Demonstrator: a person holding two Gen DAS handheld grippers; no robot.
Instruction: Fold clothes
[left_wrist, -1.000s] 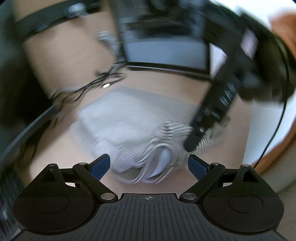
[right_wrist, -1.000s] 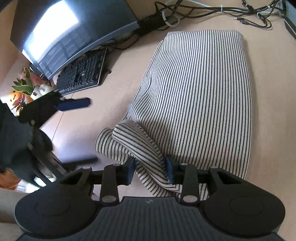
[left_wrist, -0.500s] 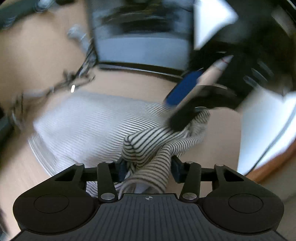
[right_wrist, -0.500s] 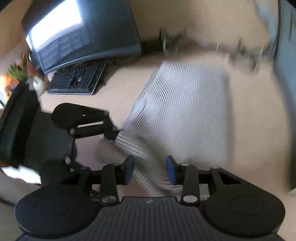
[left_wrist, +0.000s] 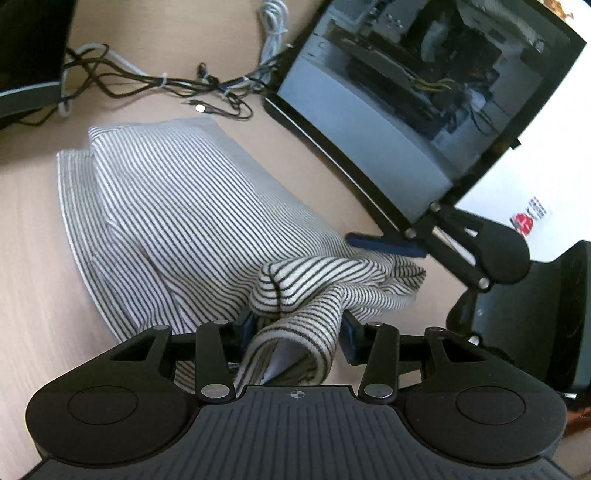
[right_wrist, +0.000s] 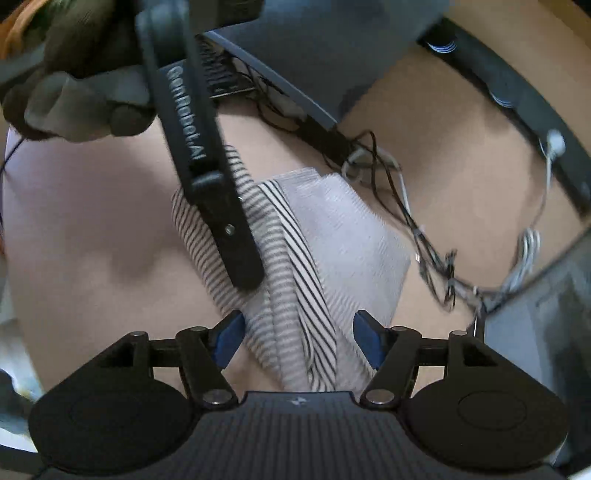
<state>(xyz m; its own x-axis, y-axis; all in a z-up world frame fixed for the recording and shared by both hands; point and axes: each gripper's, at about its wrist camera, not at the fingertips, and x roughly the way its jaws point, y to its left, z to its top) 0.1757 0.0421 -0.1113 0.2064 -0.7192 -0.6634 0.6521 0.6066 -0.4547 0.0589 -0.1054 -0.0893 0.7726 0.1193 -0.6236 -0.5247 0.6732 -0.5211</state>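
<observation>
We note the striped garment (left_wrist: 192, 221) lying on the tan desk (left_wrist: 33, 295), partly folded, with its near corner bunched up into a raised fold; the far end lies flat, just short of a tangle of cables (left_wrist: 166, 79); in the right wrist view the same cloth (right_wrist: 332, 240) runs away from the camera toward more cables (right_wrist: 436, 258). We see the left gripper (left_wrist: 297, 332) clamped on the bunched corner, blue pads pressing the fabric from both sides; its jaws closed early in the last second and have since held about steady. The right gripper (right_wrist: 299, 332) stands released; its jaws have just been opening, the cloth lies between the pads with a visible gap on each side. From the left wrist view the right gripper (left_wrist: 384, 245) sits just beyond the fold, whether touching we cannot tell. A gloved hand (right_wrist: 77, 99) holds the left tool (right_wrist: 214, 199) over the cloth. A computer case (left_wrist: 424, 92) stands right of the garment; a dark monitor (left_wrist: 26, 55) at far left.
</observation>
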